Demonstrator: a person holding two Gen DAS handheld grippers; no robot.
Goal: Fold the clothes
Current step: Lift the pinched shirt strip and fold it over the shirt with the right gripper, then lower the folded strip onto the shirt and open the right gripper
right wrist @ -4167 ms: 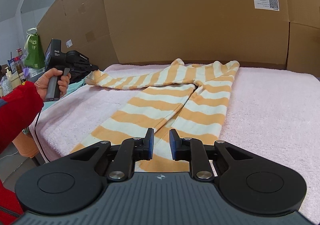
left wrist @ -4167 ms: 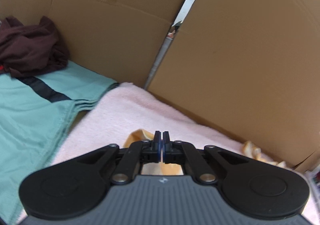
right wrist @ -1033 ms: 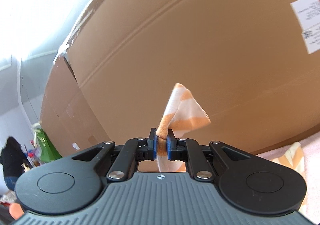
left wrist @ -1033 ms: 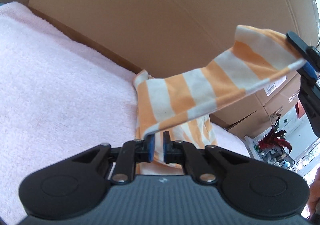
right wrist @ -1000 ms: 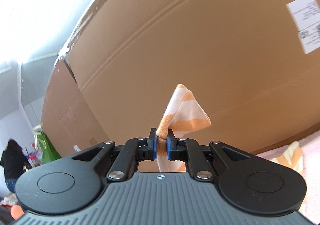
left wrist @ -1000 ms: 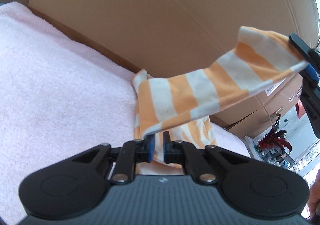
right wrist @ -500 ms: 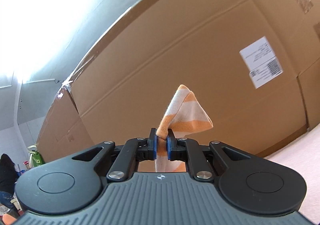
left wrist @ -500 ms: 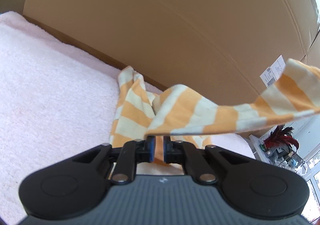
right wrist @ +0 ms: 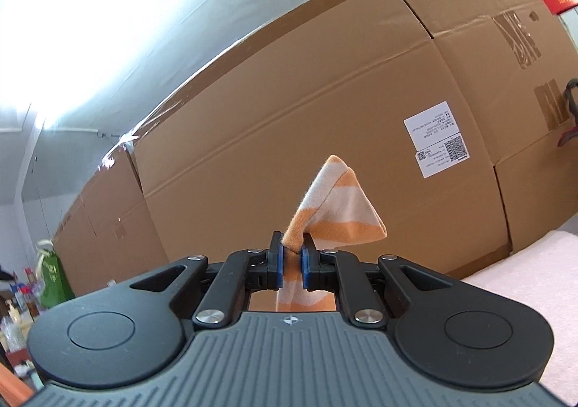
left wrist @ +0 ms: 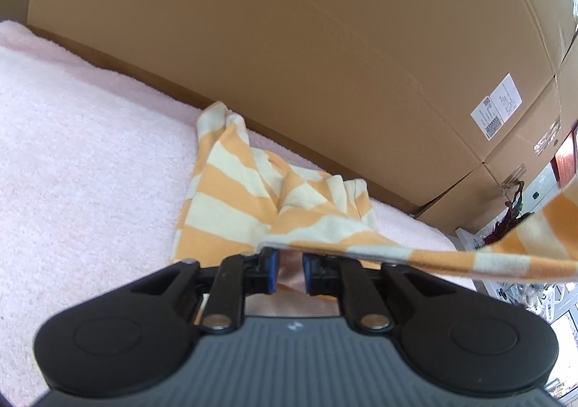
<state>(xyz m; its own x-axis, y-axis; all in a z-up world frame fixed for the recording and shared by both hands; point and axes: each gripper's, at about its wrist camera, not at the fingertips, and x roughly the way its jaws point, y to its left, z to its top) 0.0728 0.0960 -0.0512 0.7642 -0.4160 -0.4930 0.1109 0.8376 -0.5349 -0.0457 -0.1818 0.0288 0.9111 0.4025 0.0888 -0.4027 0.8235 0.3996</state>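
Observation:
An orange-and-cream striped garment (left wrist: 231,197) lies bunched on the pink towel (left wrist: 72,154) against the cardboard wall. One striped band (left wrist: 469,255) rises from it and stretches off to the right, lying across the tips of my left gripper (left wrist: 290,268). That gripper's jaws stand a little apart, with cloth showing in the gap but not pinched. My right gripper (right wrist: 292,262) is raised and tilted up toward the cardboard, shut on a folded striped corner (right wrist: 336,211) that sticks up past its fingers. The rest of the garment is hidden in the right wrist view.
Tall cardboard boxes (left wrist: 325,45) wall the far side of the towel (right wrist: 523,284), one with a white label (right wrist: 437,139). Shelf clutter (left wrist: 513,211) sits beyond the towel's right end. A green bag (right wrist: 54,273) and bottles stand far left.
The right gripper has carried its striped corner up and out of the left wrist view. The lifted band has sunk lower, and the gap between the left jaws has widened.

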